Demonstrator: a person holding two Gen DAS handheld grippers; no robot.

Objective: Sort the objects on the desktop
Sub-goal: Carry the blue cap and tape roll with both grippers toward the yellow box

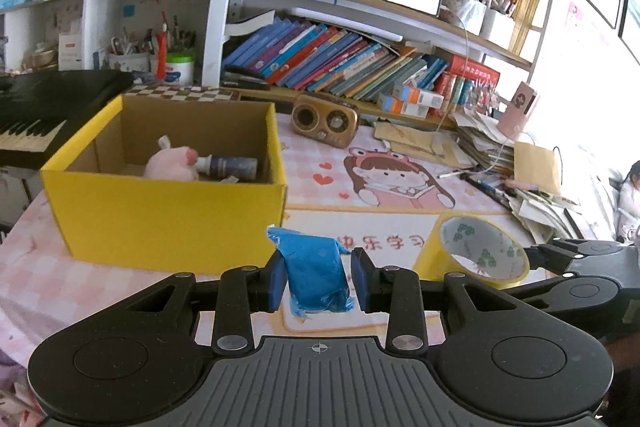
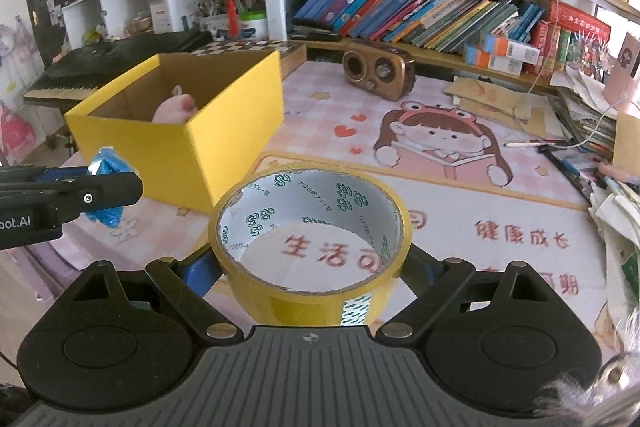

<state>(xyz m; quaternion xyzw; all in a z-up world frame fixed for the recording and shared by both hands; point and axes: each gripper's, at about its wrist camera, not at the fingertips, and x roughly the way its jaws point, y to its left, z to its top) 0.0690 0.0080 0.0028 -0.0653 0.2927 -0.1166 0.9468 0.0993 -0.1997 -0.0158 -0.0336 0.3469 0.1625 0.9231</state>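
Note:
My left gripper (image 1: 318,273) is shut on a crumpled blue plastic packet (image 1: 314,259), held above the pink desk mat (image 1: 380,223) just in front of the yellow cardboard box (image 1: 160,223). Inside the box lie a pink plush toy (image 1: 172,165) and a dark bottle (image 1: 232,167). My right gripper (image 2: 310,267) is shut on a yellow tape roll (image 2: 312,301), its hole facing up, lifted over the mat. In the right wrist view the left gripper (image 2: 80,193) with the blue packet (image 2: 106,163) hangs at the left, beside the box (image 2: 224,143).
A brown retro radio (image 1: 324,121) stands behind the box's right side. A black keyboard (image 1: 40,107) lies at the far left. Piled papers (image 1: 500,147) and pens (image 1: 484,187) crowd the right edge. Bookshelves (image 1: 340,59) close off the back. A person (image 1: 630,191) sits at the far right.

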